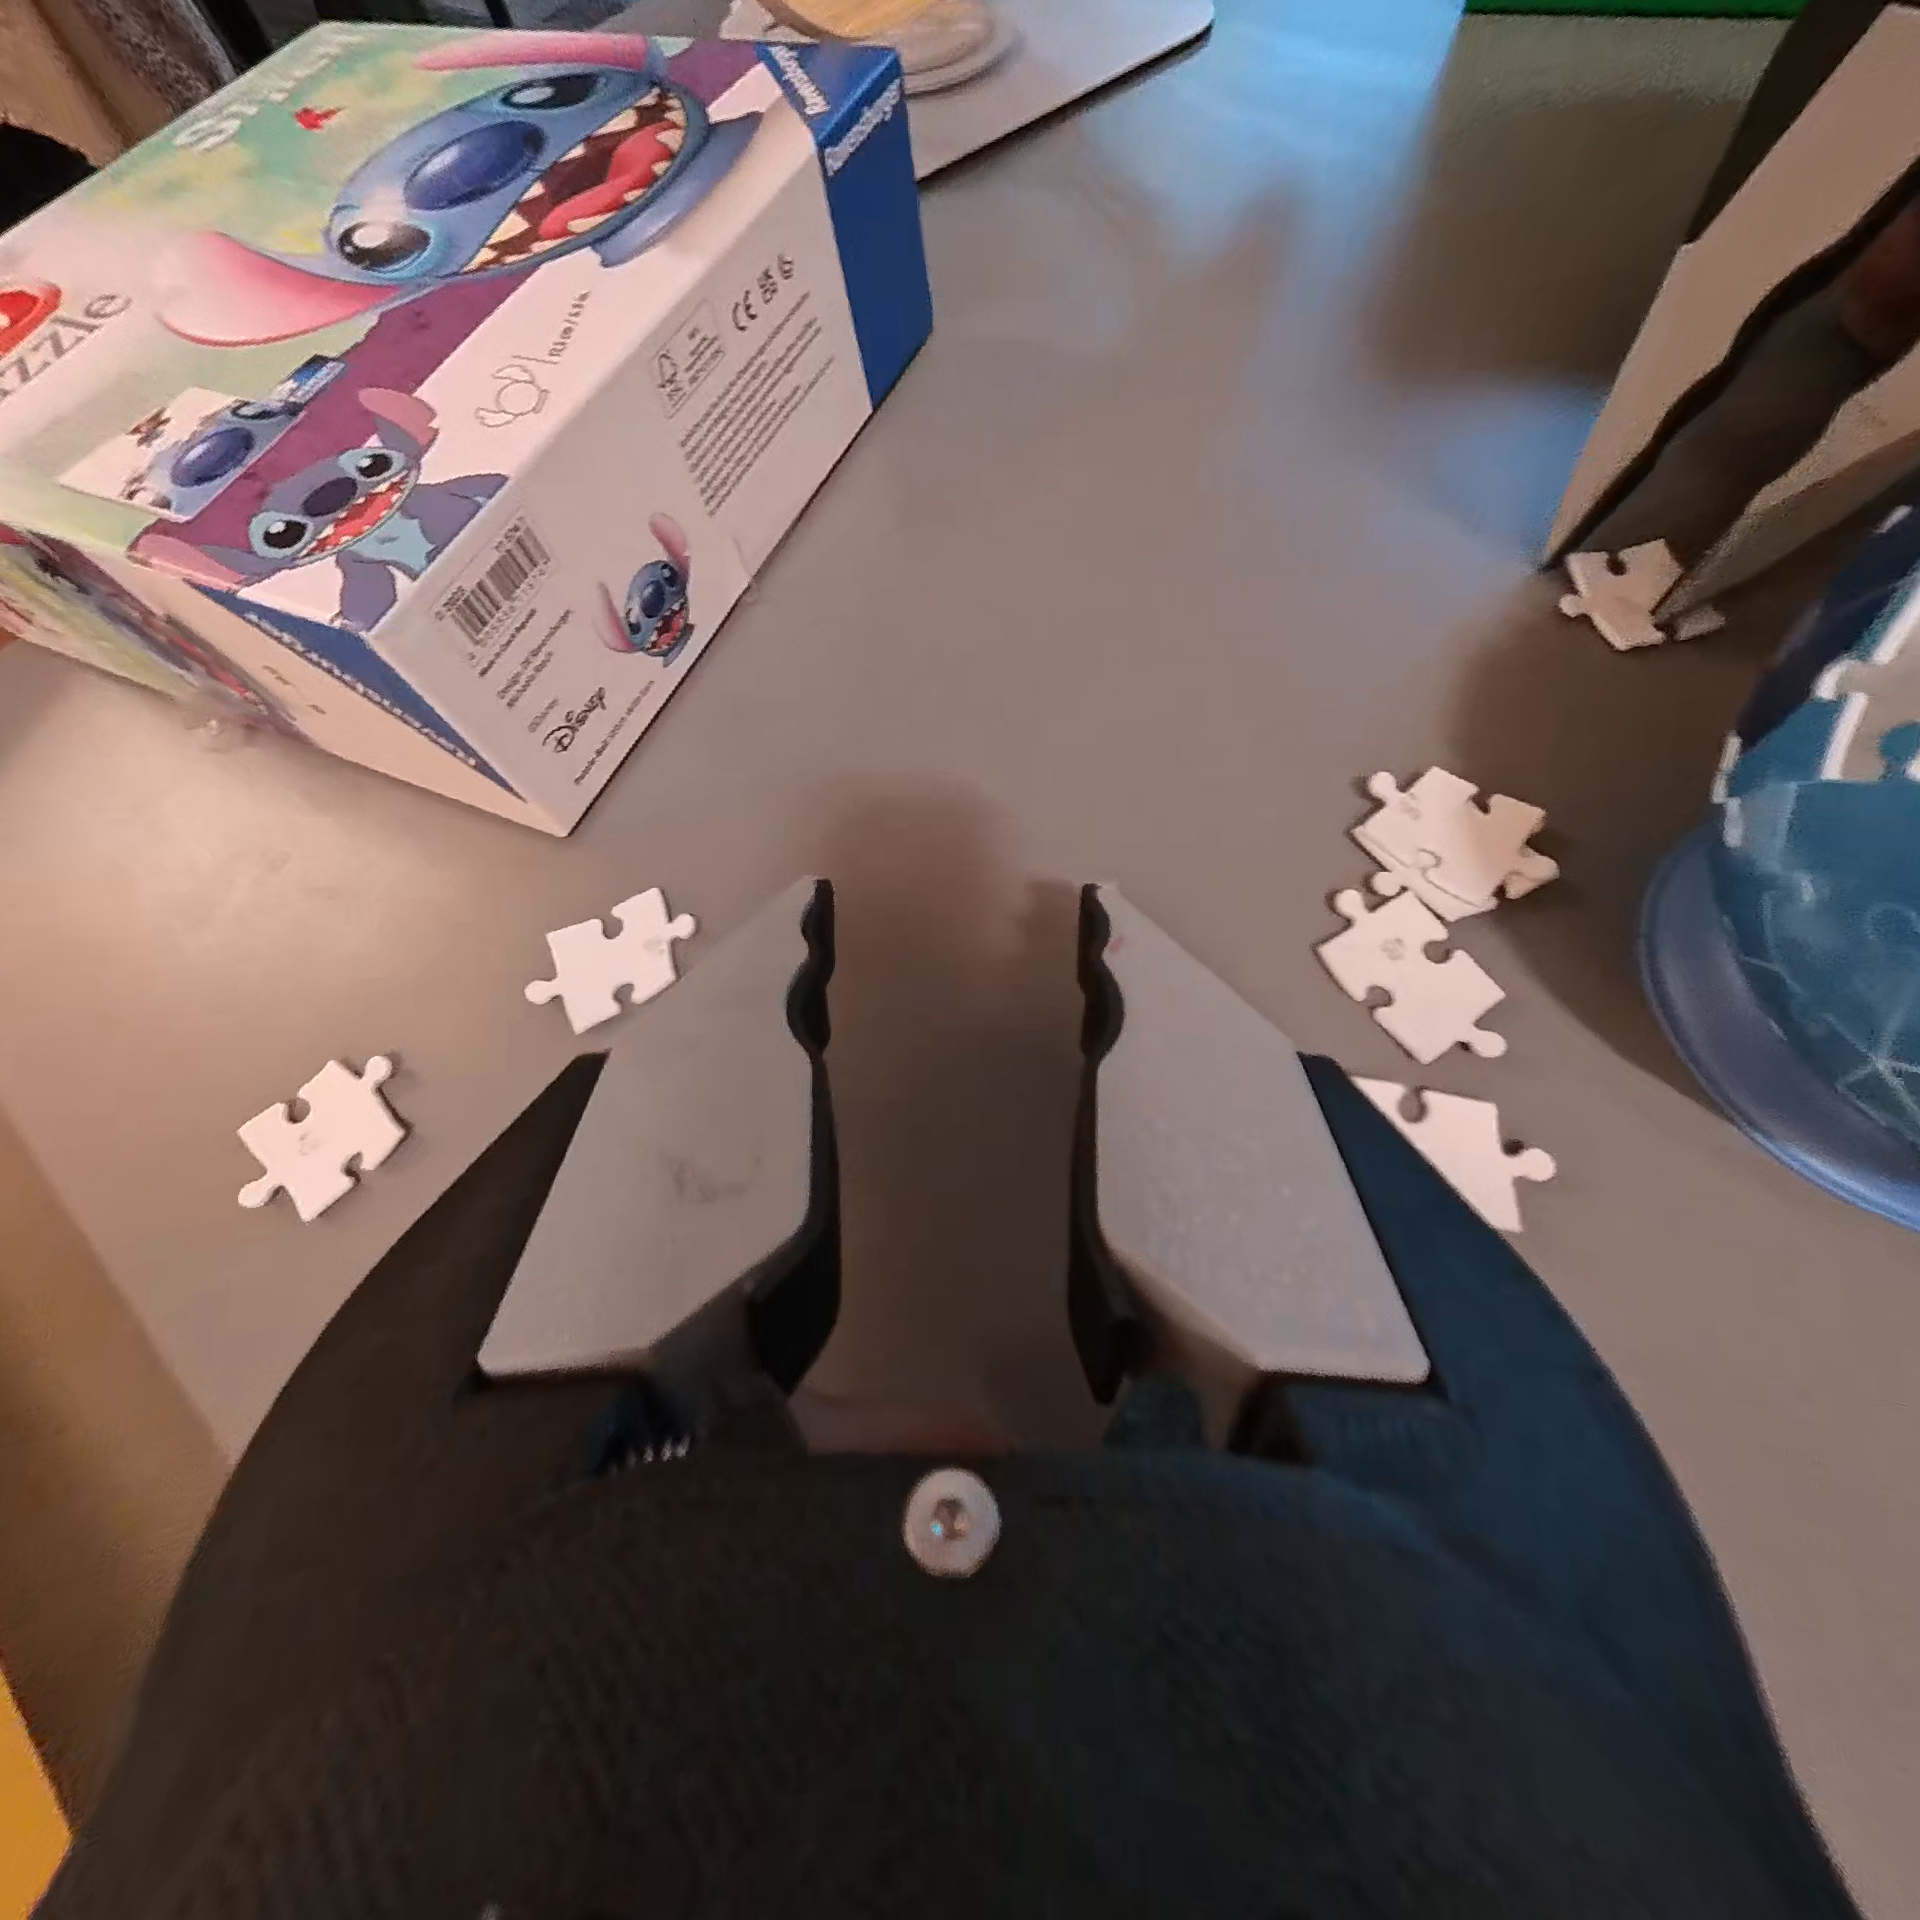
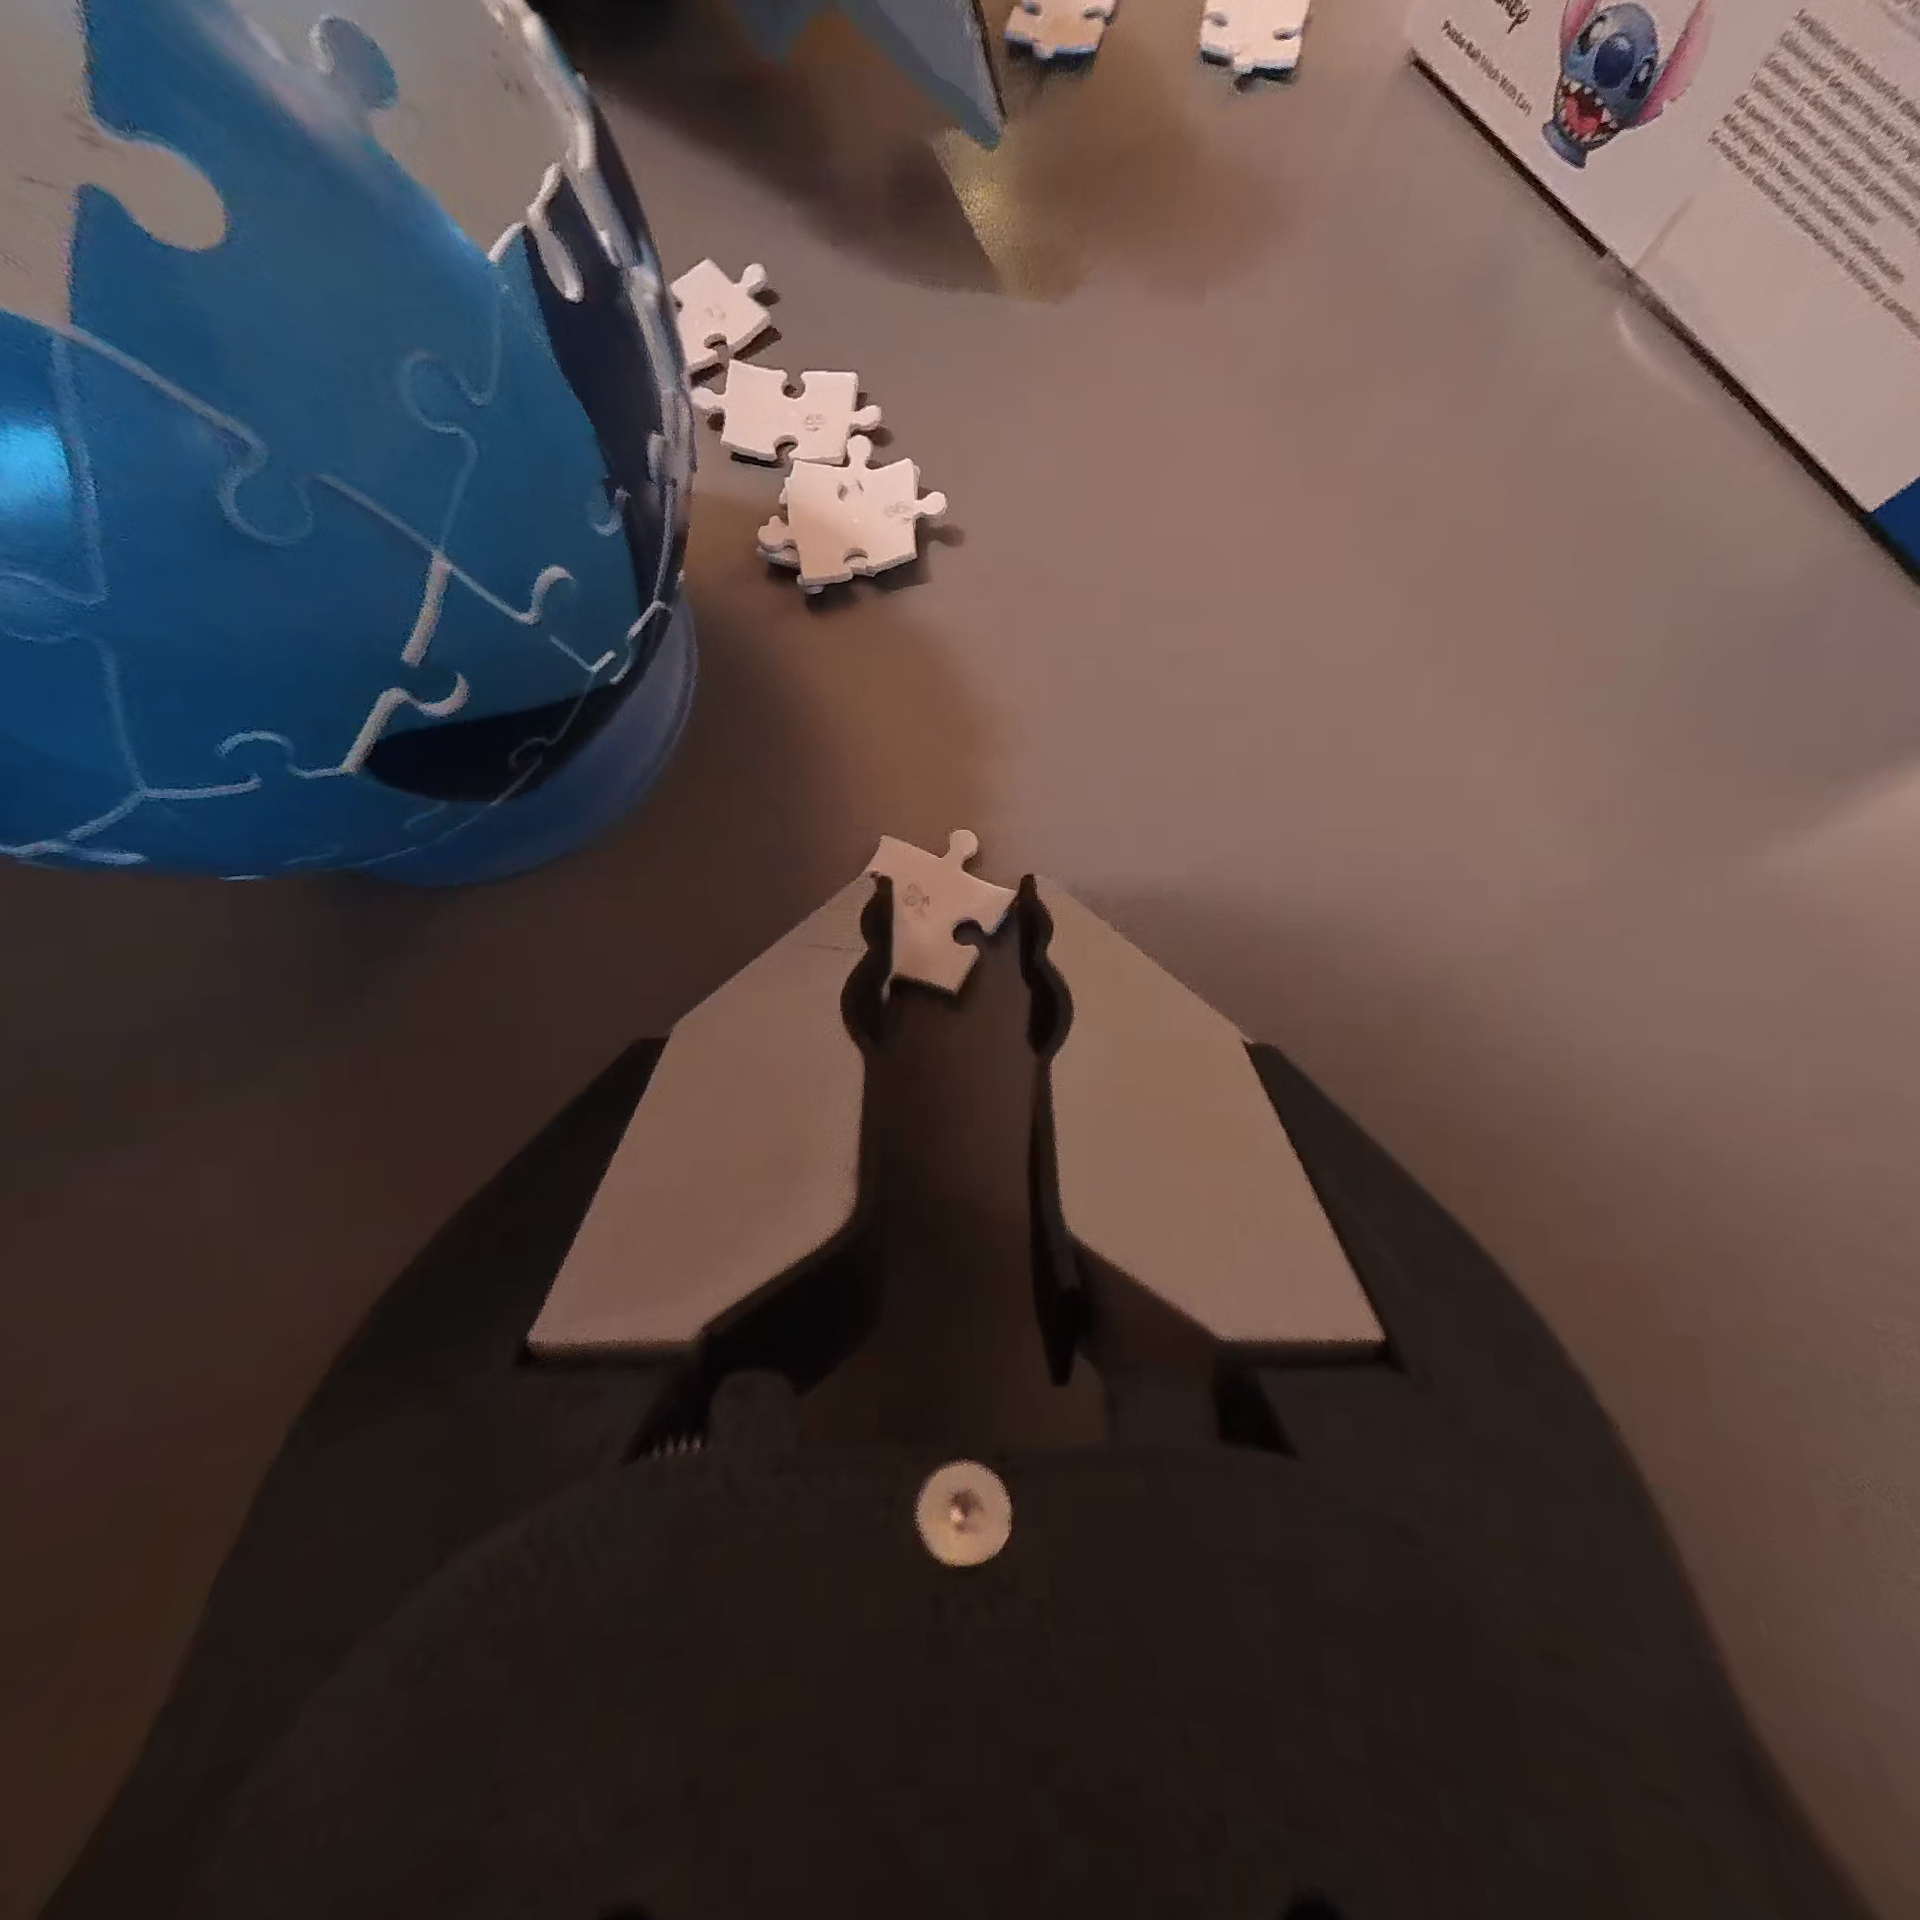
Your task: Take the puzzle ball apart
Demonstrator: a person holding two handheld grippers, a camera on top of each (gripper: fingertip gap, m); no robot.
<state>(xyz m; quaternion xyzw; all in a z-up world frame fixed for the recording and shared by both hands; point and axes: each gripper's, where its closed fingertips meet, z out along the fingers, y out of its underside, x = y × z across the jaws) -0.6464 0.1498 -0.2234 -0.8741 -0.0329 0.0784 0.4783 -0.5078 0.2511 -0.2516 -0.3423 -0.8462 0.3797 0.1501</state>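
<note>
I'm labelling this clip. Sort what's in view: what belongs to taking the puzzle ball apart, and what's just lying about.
Part of the job:
- puzzle ball, blue, partly dismantled
- white piece between the right gripper fingers
- loose pieces beside the ball
- left gripper, open, holding nothing

Lying about:
- puzzle box
- grey mat behind the box
- grey table

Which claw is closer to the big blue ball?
Right, I think. The right gripper, shut on a piece, sits just beside the ball. The left gripper hangs open, loose pieces between it and the ball.
</note>
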